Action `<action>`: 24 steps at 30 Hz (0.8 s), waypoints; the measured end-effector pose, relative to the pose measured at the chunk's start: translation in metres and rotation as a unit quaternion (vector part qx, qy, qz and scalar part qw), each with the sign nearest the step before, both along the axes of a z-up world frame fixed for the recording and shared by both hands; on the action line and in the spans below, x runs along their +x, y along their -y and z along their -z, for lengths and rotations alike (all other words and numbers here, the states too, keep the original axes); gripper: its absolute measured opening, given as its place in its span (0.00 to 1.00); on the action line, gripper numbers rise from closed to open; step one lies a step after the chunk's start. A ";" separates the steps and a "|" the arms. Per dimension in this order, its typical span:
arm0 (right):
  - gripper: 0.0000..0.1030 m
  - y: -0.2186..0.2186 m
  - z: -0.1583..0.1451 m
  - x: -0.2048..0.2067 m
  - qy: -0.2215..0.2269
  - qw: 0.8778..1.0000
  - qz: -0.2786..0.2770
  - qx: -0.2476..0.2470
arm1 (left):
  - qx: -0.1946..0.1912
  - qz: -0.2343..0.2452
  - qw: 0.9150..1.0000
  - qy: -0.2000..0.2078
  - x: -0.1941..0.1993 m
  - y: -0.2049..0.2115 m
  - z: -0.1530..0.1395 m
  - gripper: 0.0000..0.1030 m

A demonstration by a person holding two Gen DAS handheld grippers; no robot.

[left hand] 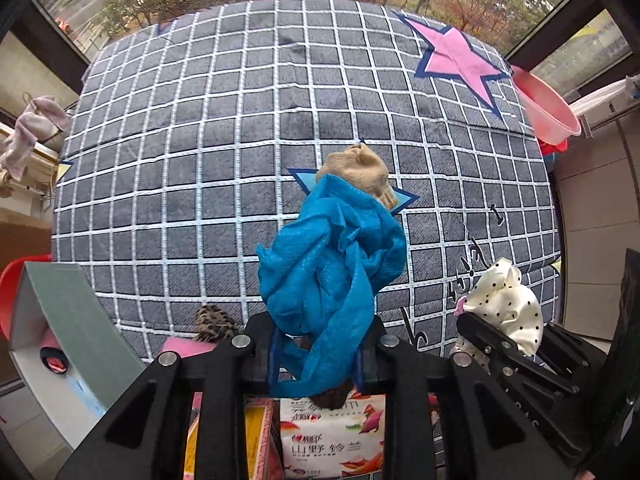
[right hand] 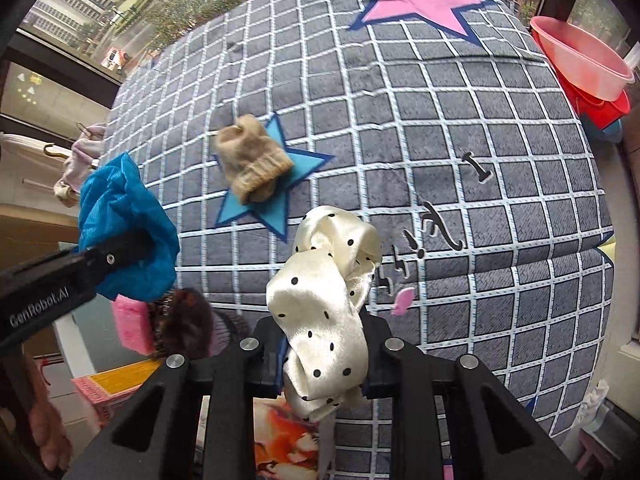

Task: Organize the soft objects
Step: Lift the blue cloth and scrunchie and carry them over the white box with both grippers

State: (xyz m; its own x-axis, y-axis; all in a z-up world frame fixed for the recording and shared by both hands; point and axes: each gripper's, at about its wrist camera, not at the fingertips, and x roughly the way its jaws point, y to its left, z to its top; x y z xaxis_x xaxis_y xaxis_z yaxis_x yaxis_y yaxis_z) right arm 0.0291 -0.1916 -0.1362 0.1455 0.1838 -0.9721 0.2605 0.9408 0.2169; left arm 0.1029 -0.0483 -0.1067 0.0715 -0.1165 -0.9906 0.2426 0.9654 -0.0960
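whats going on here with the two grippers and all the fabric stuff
A person is sorting soft items over a grid-patterned cover. The left gripper is shut on a blue mesh cloth, the right gripper on a cream polka-dot scrunchie. A tan knit sock lies on the cover's blue star.

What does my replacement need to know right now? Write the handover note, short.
Left hand-held gripper: shut on the blue mesh cloth, held up over the near edge of the checked bedspread.
Right hand-held gripper: shut on the cream polka-dot satin cloth, also lifted.
Beige knit sock: lies on the bedspread, on the blue star.
Done: two soft items picked up, one already on the bed.
Left: set both held cloths down, probably beside the sock. A leopard-print item sits below the near edge, perhaps next.
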 end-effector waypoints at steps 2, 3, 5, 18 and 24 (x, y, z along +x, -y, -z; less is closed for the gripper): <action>0.26 -0.011 -0.006 -0.001 0.007 1.000 -0.006 0.005 | 0.000 -0.010 1.000 0.007 -0.004 -0.011 -0.009 0.28; 0.26 -0.015 -0.009 0.001 0.009 1.000 -0.011 0.008 | -0.001 -0.016 1.000 0.010 -0.007 -0.017 -0.012 0.28; 0.26 -0.024 -0.014 0.004 0.015 1.000 -0.021 0.014 | -0.005 -0.024 1.000 0.017 -0.011 -0.027 -0.019 0.28; 0.26 -0.088 -0.039 -0.017 0.024 0.999 -0.022 0.010 | -0.017 0.019 0.999 0.045 -0.055 -0.089 -0.056 0.28; 0.26 -0.104 -0.054 -0.035 0.024 1.000 -0.011 -0.007 | -0.026 0.052 0.997 0.050 -0.085 -0.105 -0.067 0.28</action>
State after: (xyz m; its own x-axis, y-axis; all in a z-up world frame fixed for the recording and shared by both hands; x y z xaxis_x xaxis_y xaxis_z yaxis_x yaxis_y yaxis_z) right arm -0.0063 -0.0872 -0.0827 0.1888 0.1734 -0.9666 0.2296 0.9492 0.2152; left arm 0.0179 0.0565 -0.0397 0.1538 -0.1800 -0.9716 0.3526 0.9285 -0.1162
